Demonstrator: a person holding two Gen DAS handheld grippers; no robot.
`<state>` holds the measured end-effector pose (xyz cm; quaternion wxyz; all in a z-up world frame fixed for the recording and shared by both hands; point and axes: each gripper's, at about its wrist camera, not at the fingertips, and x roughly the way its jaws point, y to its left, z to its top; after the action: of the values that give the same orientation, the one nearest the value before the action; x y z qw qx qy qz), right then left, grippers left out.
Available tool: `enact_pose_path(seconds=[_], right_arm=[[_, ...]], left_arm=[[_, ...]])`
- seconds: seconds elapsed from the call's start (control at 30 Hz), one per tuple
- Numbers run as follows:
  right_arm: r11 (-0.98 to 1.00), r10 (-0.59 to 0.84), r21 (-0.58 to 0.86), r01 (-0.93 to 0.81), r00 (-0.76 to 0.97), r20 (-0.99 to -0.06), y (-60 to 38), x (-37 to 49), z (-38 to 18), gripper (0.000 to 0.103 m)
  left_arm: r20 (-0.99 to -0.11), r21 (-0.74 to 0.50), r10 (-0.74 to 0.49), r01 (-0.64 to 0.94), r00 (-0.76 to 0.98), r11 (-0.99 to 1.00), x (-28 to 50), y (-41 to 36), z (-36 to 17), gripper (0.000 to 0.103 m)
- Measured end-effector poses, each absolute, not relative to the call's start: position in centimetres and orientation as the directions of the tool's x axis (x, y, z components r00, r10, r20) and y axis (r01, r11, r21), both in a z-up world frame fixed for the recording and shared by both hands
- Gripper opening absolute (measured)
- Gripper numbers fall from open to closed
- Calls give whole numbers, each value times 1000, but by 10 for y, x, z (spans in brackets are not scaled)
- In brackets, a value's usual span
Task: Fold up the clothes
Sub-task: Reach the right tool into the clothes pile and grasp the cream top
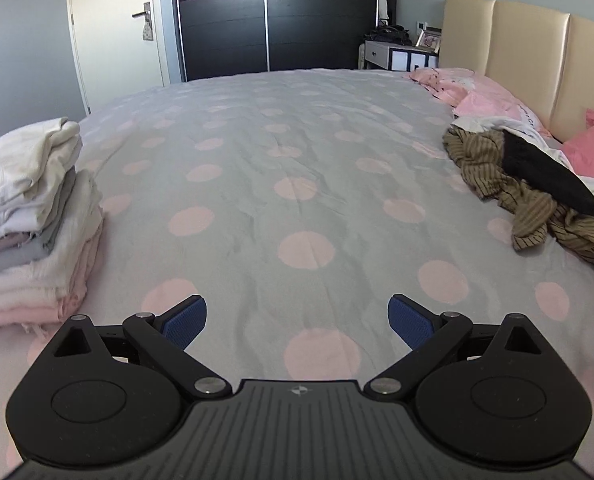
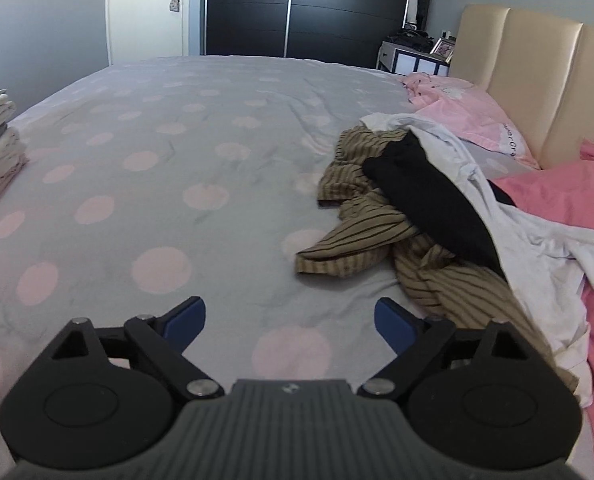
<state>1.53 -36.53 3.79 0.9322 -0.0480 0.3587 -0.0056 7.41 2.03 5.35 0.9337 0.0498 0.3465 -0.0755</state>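
striped garment (image 2: 381, 240) crumpled, lying diagonally beside black garment (image 2: 429, 204)

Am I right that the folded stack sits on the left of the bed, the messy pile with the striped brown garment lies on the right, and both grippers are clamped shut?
Not quite. The folded stack and the striped brown garment lie as you say, but the left gripper and right gripper both stand open and empty, as each wrist view shows.
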Motion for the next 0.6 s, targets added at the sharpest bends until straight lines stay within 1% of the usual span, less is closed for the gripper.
enact_pose_path(seconds=[0.03,0.07,0.2,0.27,0.33,0.47,0.53,0.6], right_arm=[[995,-61,-102,-10,741,-669,-376,23,38,85],[995,-74,-100,9,740,-668,-388,31,38,79],[989,-143,-120,85,732,-666,-432,68,36,70],[985,-173,-134,113,731,-660,-453,86,35,63],[979,-203,-138,149,734,-648,-473,104,35,60],[963,-264,-133,232,741,-618,-511,140,37,60],[948,-317,-167,272,734,-601,-528,163,35,60],[930,-367,-212,301,711,-600,-542,185,28,55]], left_arm=[[-653,30,-110,172,749,985,78,22,52,99],[-651,20,-114,168,750,986,83,24,51,99],[-661,-23,-119,138,741,990,103,29,44,98],[-671,-24,-115,133,733,991,112,30,38,98],[-678,-23,-107,124,728,992,120,32,32,98],[-710,-41,-93,91,698,995,136,36,18,98],[-722,-45,-93,87,686,995,143,36,10,98],[-728,-34,-86,91,680,995,149,35,4,98]])
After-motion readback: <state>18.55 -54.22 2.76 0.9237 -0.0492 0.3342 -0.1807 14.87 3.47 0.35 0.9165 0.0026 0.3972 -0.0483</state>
